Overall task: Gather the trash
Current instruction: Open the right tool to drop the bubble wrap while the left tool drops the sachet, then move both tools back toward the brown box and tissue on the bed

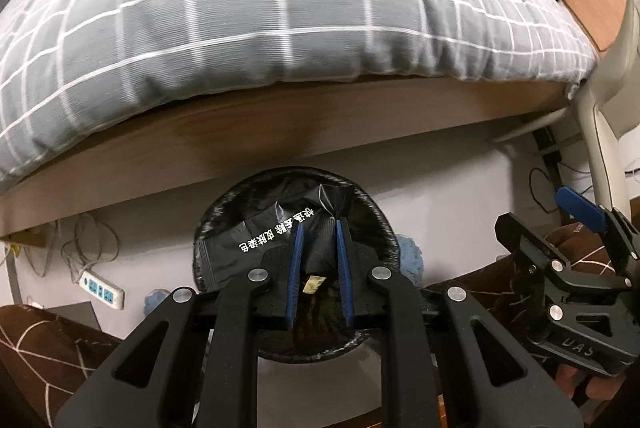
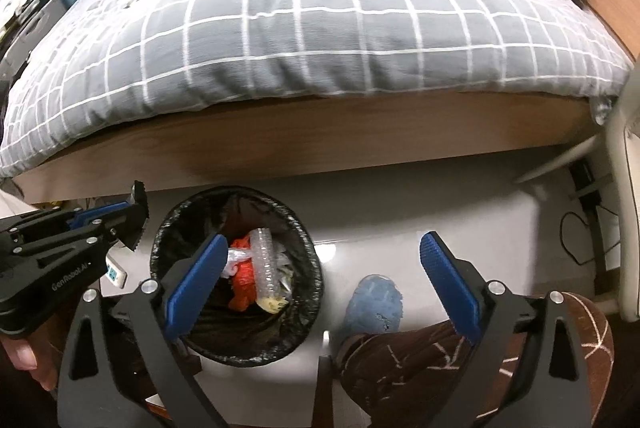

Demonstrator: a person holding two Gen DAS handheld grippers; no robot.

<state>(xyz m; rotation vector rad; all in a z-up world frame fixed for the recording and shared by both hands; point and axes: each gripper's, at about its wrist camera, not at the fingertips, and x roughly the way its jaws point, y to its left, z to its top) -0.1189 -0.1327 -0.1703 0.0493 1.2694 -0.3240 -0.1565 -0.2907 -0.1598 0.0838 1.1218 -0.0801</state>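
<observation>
Fingers of the left gripper (image 1: 320,226) are pinching a black bag (image 1: 276,228) over the bin (image 2: 236,276); right gripper (image 2: 326,250) fingers are standing spread, holding nothing.

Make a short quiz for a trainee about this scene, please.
1. True or false: the right tool is shut on a bottle.
2. Which tool holds the black bag? A: left. B: right. C: neither.
3. Fill in: the bin stands on the floor in front of the ____.

Key: 1 false, it is open and empty. 2 A, the left tool. 3 bed.
</observation>
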